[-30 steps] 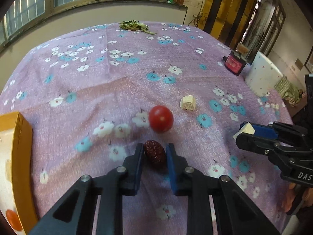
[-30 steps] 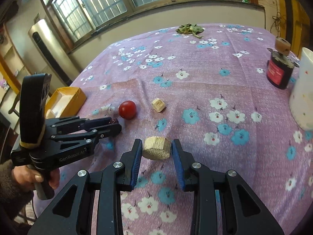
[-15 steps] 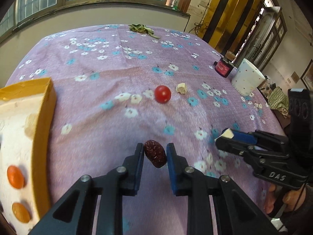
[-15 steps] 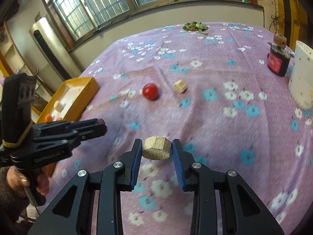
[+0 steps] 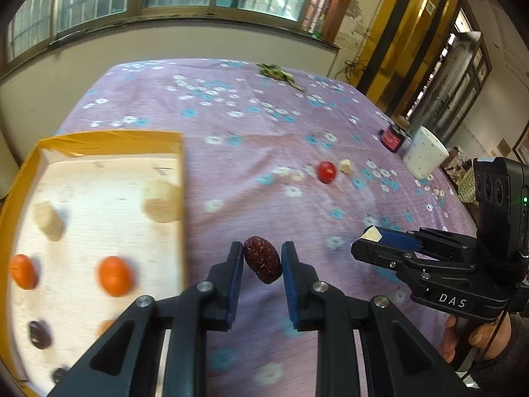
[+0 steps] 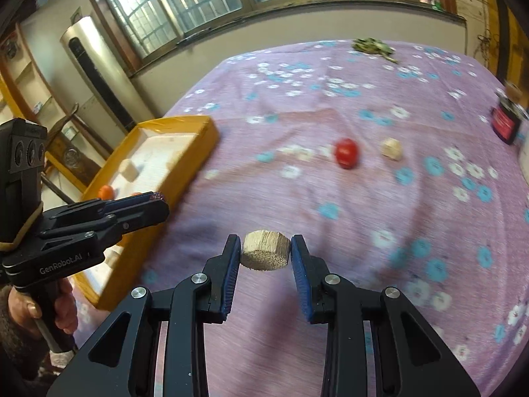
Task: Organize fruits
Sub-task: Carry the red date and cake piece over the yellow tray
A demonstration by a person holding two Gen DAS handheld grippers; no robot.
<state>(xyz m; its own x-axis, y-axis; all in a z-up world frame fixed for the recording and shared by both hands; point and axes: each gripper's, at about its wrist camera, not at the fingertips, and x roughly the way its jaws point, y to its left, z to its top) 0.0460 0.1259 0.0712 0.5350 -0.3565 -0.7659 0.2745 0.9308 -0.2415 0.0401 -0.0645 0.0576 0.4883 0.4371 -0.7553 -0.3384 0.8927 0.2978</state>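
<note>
My left gripper (image 5: pixel 262 258) is shut on a dark red date (image 5: pixel 263 259) and holds it above the cloth, just right of the yellow tray (image 5: pixel 182 198). The tray holds two orange fruits (image 5: pixel 115 275), pale chunks and dark dates. My right gripper (image 6: pixel 264 251) is shut on a pale sugarcane chunk (image 6: pixel 265 254), held above the cloth right of the tray (image 6: pixel 201 145). A red tomato (image 6: pixel 346 153) and a small pale chunk (image 6: pixel 391 148) lie on the cloth farther off; both also show in the left wrist view, the tomato (image 5: pixel 326 171) mid-right.
A purple flowered cloth (image 5: pixel 251 125) covers the table. A white dotted cup (image 5: pixel 425 156) and a dark jar (image 5: pixel 391 137) stand at the right edge. Green leaves (image 5: pixel 277 73) lie at the far side. A wall with windows runs behind.
Both grippers have moved left and back toward the tray, each still holding its piece. The tray now fills more of both views; the tomato looks farther off.
</note>
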